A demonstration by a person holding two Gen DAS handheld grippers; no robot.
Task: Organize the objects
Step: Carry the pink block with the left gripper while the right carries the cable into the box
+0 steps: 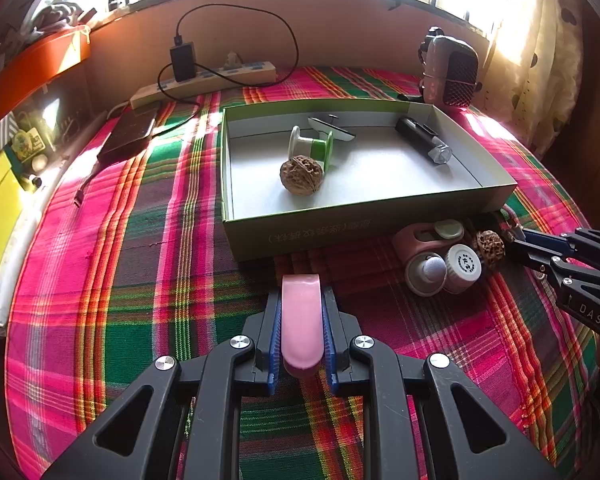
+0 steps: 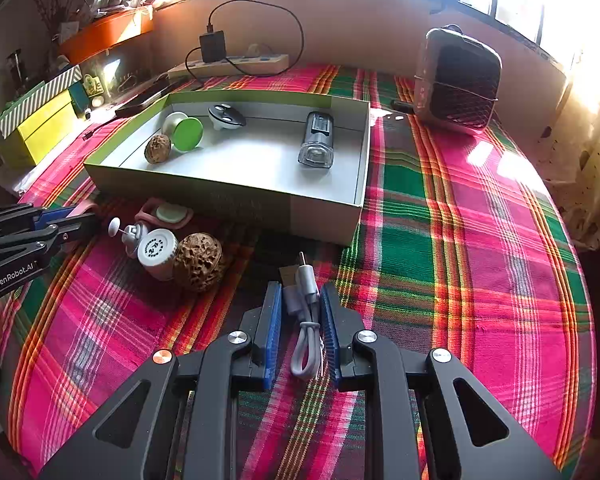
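My left gripper [image 1: 301, 300] is shut on a flat pink object [image 1: 301, 320] just in front of the open green box [image 1: 340, 236]. My right gripper [image 2: 300, 300] is shut on a folded grey USB cable [image 2: 306, 320], also near the box [image 2: 324, 216]. Inside the box lie a walnut [image 1: 301, 175], a green-and-white spool [image 1: 314, 146], a small white-and-black piece [image 1: 332, 126] and a dark flashlight [image 1: 422, 140]. Loose on the plaid cloth beside the box are a second walnut [image 2: 199, 261], a white capped bottle [image 2: 157, 250] and a pink case [image 2: 166, 213].
A power strip [image 1: 204, 82] with a black charger and cable lies at the back. A dark phone [image 1: 128, 136] rests left of the box. A pink mesh heater [image 2: 458, 80] stands at the back right. Yellow and striped boxes [image 2: 40, 120] line the left edge.
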